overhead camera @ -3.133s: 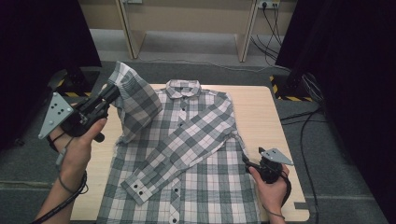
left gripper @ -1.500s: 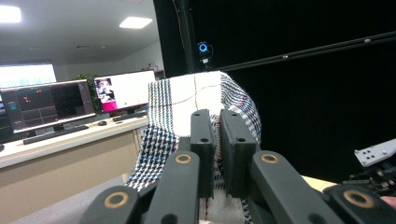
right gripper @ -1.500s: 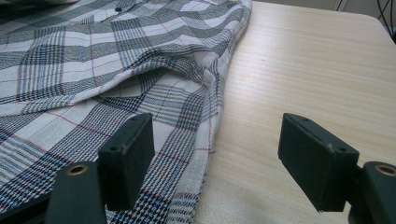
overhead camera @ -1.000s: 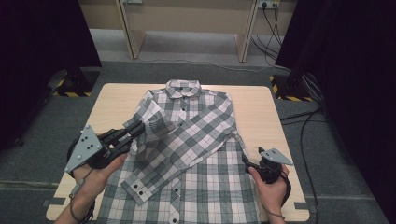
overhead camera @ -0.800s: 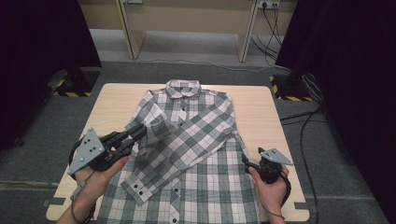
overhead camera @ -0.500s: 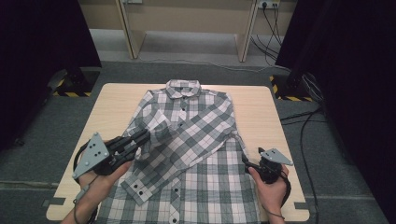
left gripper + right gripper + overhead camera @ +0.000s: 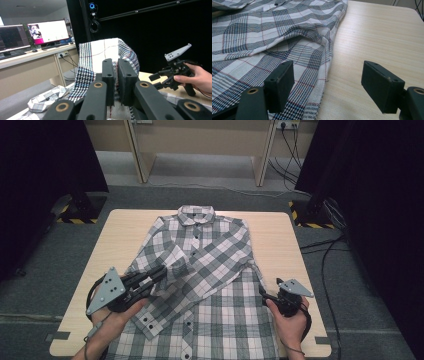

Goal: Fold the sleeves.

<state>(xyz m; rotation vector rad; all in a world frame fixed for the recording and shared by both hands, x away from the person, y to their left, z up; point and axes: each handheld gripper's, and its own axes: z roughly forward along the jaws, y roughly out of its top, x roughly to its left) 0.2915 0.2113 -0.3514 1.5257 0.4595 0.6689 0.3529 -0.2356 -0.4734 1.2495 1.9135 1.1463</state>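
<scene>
At the near left, the left gripper (image 7: 159, 273) pinches a fold of the plaid shirt (image 7: 215, 270), which lies spread across the wooden table (image 7: 280, 235). At the near right, the right gripper (image 7: 264, 296) rests wide open at the shirt's hem.

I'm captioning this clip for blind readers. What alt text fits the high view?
A plaid shirt lies buttoned on a wooden table, one sleeve folded across its front. The left tool is shut on the shirt's other sleeve, folding it inward, while the right tool rests open at the shirt's opposite edge.
</scene>
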